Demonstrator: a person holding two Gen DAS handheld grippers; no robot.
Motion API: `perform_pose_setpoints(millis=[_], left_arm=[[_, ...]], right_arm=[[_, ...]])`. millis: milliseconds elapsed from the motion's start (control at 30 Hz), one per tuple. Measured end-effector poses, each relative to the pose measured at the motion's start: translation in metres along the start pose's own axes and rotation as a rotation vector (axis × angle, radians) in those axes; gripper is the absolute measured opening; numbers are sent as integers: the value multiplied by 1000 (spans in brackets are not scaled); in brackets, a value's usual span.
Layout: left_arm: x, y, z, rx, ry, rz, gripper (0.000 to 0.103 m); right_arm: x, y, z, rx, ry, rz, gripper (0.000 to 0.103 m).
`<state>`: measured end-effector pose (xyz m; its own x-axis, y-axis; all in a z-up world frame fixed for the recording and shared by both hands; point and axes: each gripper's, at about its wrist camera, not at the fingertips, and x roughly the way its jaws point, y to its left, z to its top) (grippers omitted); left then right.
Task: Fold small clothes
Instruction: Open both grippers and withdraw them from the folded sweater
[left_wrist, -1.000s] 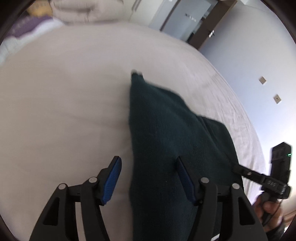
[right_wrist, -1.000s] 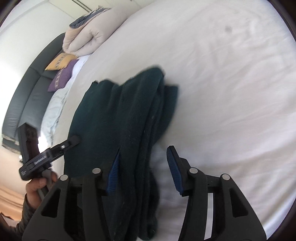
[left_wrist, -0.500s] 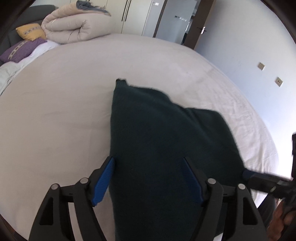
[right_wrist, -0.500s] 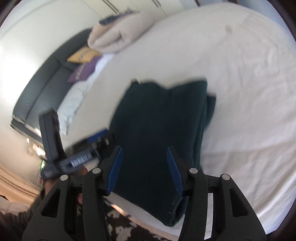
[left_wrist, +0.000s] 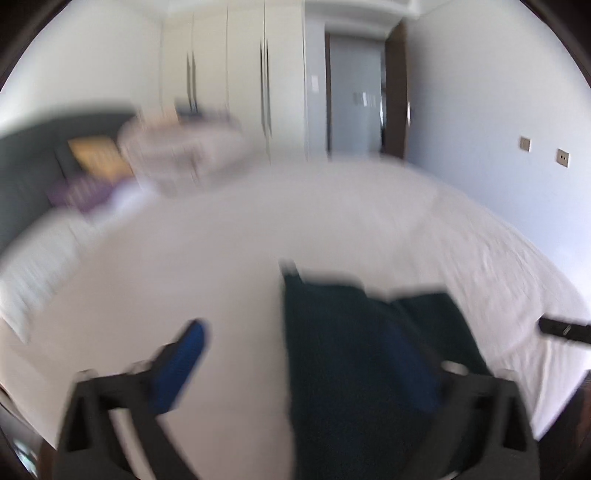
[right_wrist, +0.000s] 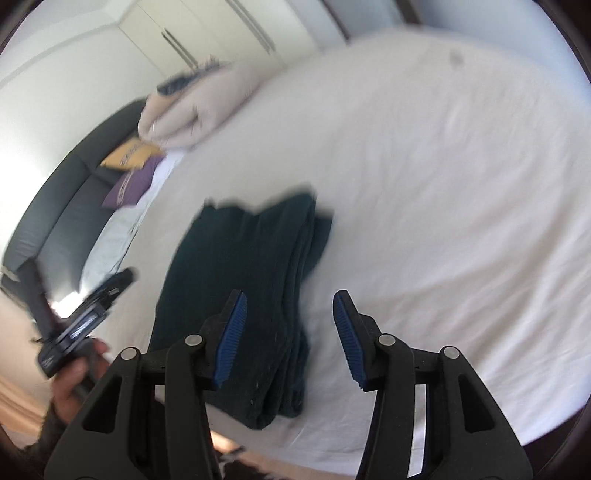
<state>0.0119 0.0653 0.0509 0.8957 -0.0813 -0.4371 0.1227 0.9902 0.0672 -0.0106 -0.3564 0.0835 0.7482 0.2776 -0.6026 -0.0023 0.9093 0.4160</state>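
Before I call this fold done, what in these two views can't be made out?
- Left wrist view: motion blur smears the dark green garment and the left gripper, whose jaws are opening; the right finger merges with cloth.
- Left wrist view: pillows are blurred.
- Right wrist view: the garment's left edge is smeared; the right gripper fingers cover part of its near end.

Dark green fleecy matt cloth garment (right_wrist: 243, 280) on smooth, faintly creased white bedsheet (right_wrist: 443, 184).
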Motion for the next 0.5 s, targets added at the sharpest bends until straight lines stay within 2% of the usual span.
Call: perform_pose_setpoints(millis=[67,100,133,167,200,267,300,367,500], left_arm=[[-30,-4,15,43,-133,70,103],[-41,-5,23,59,-154,89,103],[-50,-5,31,70,-167,97,103],[-58,-5,36,70,-177,109,103],[-69,-4,40,64,-178,138,103],[-83,-2,47,66,-176,159,103],[-88,0,49,67,-170,127,103],[-90,2,51,53,-121,84,103],[-77,8,42,-2,34,74,103]], right_arm=[[-34,14,11,-60,-134,-50,52],[-52,23,16,-92,-209,-70,65],[-74,34,19,-129,-310,-79,73],[-91,42,20,-151,-383,-71,86],[-104,47,21,-167,-437,-63,93],[-135,63,16,-225,-604,-65,103],[-145,70,12,-252,-658,-86,103],[-155,84,11,-302,-665,-97,103],[-150,104,7,-394,-551,-166,103]])
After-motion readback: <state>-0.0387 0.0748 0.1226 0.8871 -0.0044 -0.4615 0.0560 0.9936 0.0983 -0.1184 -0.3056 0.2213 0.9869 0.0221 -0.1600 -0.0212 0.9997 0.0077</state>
